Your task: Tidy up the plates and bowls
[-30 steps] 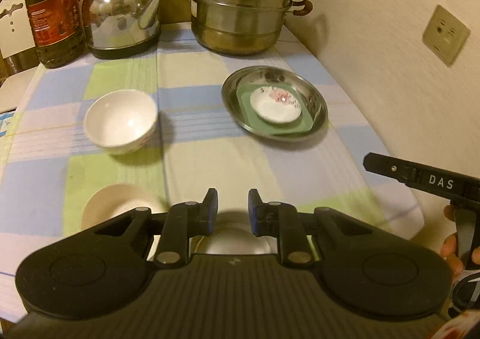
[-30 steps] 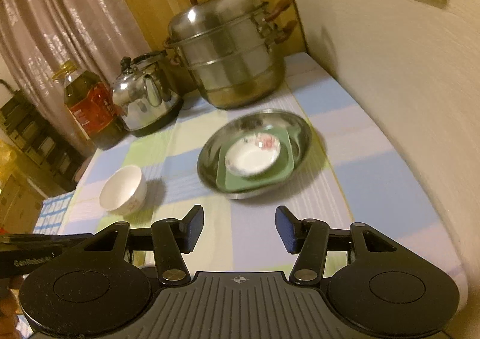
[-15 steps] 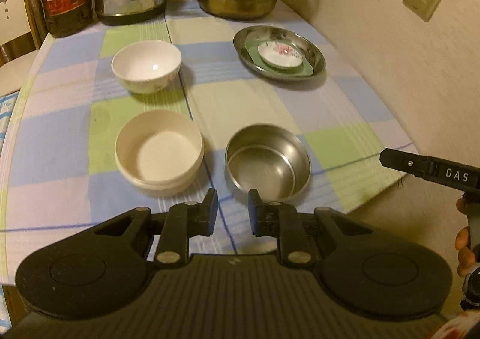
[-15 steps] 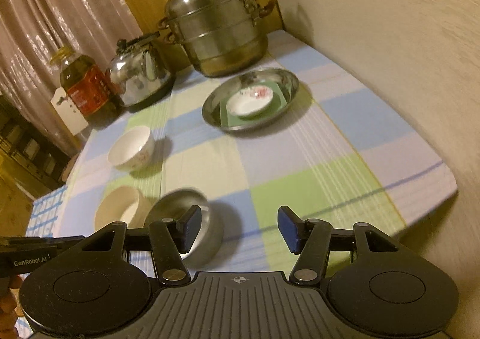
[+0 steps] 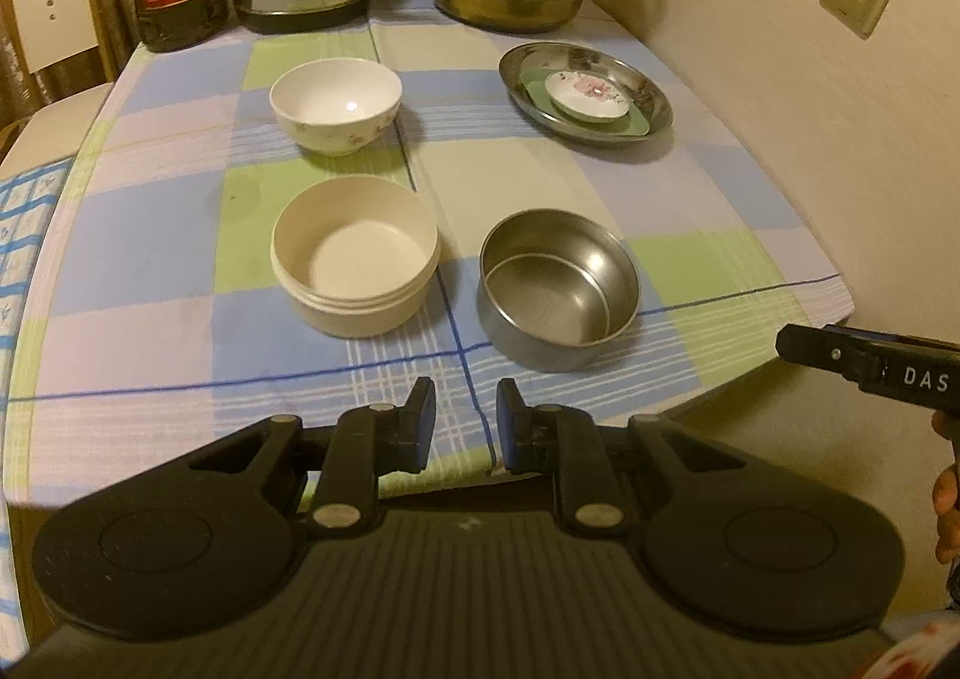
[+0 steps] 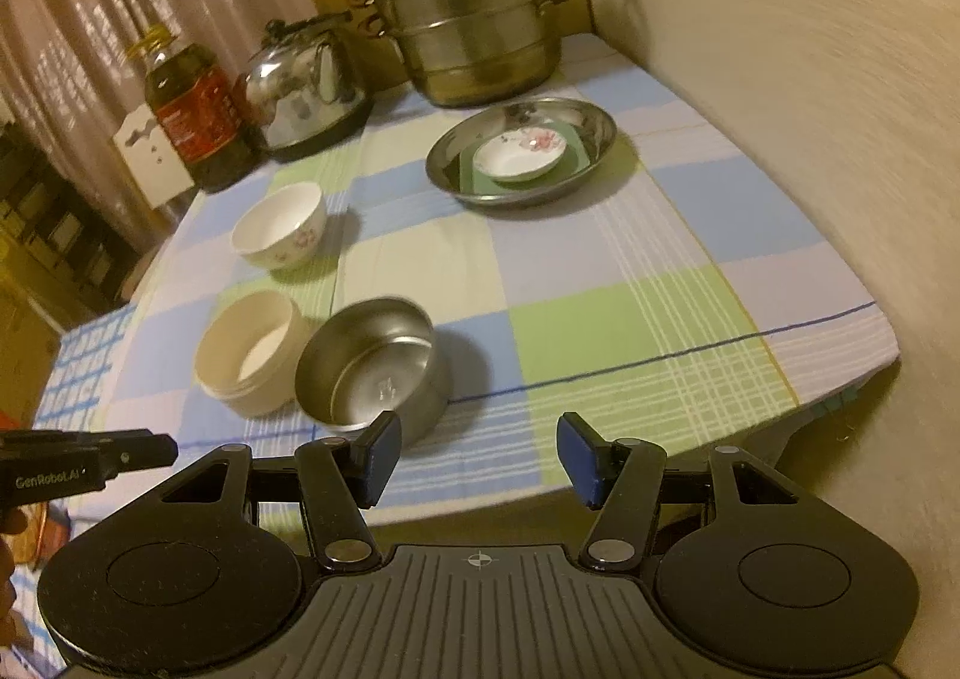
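- 3 loose bowls on the counter (image 5: 150,271): steel bowl (image 5: 558,289) at the near edge, cream bowl (image 5: 355,257) just beside it, flowered bowl (image 5: 335,105) further back.
- Plates already stacked: small saucer (image 5: 588,93) on a green plate (image 5: 637,122) inside the steel dish (image 5: 657,99).
- Left tool (image 5: 462,427) only slightly open, right tool (image 6: 474,457) wide open, both empty.
- Steel bowl looks light, stiff and slick, so I'd pinch its rim. The flowered one is probably ceramic and chippable.

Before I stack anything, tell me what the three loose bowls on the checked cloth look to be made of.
Round grey metal bowl: likely stainless steel, with a brushed sheen and reflections inside. Cream straight-walled bowl: matte, with a grooved band under the rim; plastic or melamine, hard to say. White flower-printed bowl: glossy with a sharp highlight, probably glazed ceramic.
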Action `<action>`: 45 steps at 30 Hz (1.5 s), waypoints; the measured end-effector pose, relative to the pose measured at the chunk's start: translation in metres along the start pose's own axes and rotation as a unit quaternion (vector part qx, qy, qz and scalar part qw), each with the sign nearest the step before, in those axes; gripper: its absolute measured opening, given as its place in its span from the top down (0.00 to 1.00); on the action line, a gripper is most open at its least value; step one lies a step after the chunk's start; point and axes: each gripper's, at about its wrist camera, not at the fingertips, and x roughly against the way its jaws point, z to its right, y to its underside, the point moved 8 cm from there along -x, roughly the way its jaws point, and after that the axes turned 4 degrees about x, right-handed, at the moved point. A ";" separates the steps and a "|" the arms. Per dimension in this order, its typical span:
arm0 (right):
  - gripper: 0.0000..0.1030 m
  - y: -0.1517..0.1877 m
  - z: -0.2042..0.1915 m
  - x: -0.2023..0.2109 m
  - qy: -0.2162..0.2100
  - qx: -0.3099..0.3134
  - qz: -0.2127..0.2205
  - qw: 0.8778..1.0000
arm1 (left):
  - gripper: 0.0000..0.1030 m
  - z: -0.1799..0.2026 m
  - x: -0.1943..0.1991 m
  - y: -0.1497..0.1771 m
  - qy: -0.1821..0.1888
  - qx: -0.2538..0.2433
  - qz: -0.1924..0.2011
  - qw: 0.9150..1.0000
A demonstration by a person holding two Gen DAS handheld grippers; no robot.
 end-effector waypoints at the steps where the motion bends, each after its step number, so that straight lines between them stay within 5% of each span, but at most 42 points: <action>1: 0.44 0.001 0.000 0.000 -0.002 0.003 -0.003 1.000 | 0.82 0.001 0.000 0.002 -0.003 0.002 -0.001 1.000; 31: 0.44 -0.009 0.031 -0.014 -0.087 0.061 -0.042 0.993 | 0.82 0.031 0.004 0.014 -0.080 0.075 0.008 0.994; 45: 0.44 -0.018 0.034 -0.033 -0.097 0.062 -0.052 0.992 | 0.82 -0.004 -0.001 0.000 -0.111 0.100 0.018 0.989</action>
